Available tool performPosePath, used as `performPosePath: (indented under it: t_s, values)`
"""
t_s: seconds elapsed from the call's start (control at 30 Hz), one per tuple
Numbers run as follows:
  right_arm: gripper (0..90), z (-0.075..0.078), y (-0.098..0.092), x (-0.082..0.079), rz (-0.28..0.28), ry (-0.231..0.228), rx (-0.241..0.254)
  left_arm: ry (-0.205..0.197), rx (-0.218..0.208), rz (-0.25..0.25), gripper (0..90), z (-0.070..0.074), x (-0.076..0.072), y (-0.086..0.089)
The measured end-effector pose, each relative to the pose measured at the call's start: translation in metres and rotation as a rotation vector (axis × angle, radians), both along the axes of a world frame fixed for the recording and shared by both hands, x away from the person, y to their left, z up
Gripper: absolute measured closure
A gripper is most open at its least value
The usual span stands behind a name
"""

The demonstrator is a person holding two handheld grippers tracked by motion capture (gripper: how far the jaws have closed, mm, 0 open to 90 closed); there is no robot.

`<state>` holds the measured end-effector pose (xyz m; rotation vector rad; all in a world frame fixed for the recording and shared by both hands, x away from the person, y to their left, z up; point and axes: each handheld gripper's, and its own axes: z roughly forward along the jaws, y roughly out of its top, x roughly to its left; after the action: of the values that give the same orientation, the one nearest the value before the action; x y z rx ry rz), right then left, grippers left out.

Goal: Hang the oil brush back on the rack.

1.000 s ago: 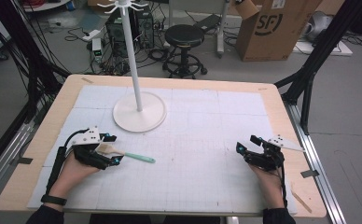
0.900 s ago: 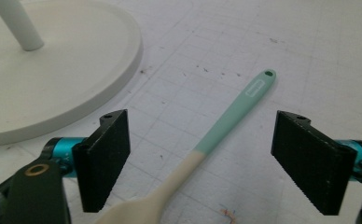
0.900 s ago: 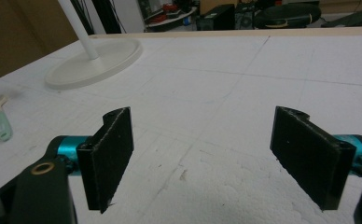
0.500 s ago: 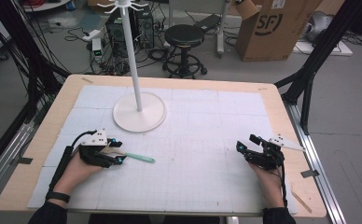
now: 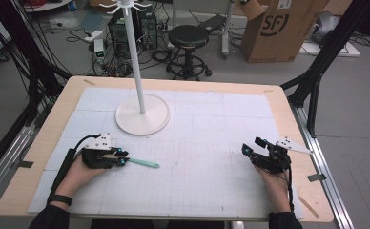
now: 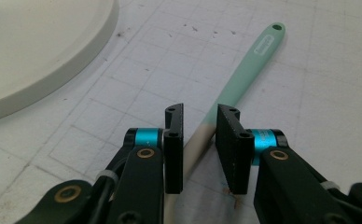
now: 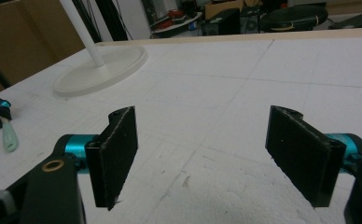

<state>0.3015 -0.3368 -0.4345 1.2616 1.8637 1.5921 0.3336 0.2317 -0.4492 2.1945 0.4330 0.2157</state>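
Behind your table stand a cardboard box (image 5: pixel 278 28), a black stool (image 5: pixel 189 43) and a tangle of cables on the grey floor. Your table (image 5: pixel 278 98) is pale wood, covered with white gridded sheets, and a white stand (image 5: pixel 142 114) with a tall pole on a round base sits toward the far left of it.

Your left gripper (image 5: pixel 122 160) lies low on the near left part of the table, pointing toward the middle. Its jaws have just been closing, and the spatula (image 5: pixel 144 163) is between them. In the left gripper view, the spatula's cream-coloured end passes between the two black pads (image 6: pixel 173 149) of this gripper (image 6: pixel 199 149), which stand close on either side of it; a narrow gap seems to remain by the right pad, so you cannot call it a firm clamp yet. The mint-green handle (image 6: pixel 254 60) runs away from the jaws, flat on the sheet, its holed tip pointing toward the table's centre. The stand's base lies just beyond, apart from the spatula.

Your right gripper (image 5: pixel 248 150) rests on the near right part of the table, well apart from the spatula. Its jaws are spread wide with nothing between them, as the right gripper view (image 7: pixel 200 154) shows.
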Motion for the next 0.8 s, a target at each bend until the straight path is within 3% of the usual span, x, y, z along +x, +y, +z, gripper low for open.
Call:
performPosePath:
  t_s: [0.27, 0.37, 0.47, 0.8]
  values:
    - [24.9, 0.0003, -0.0003, -0.0003, -0.003, 0.000, 0.003, 0.036, 0.008, -0.006, 77.9, 0.0030, -0.0037, 0.0002]
    - [25.0, 0.0003, -0.0006, -0.0004, -0.005, 0.000, 0.006, 0.036, 0.009, -0.003, 79.5, 0.0034, -0.0041, 0.0008]
    - [25.0, 0.0002, -0.0010, -0.0003, -0.003, 0.005, 0.006, 0.004, 0.015, -0.022, 79.5, 0.0023, -0.0051, 0.0005]
    - [25.2, 0.0003, -0.0013, -0.0002, -0.001, 0.001, 0.007, 0.036, 0.002, -0.003, 80.1, 0.0023, -0.0057, 0.0000]
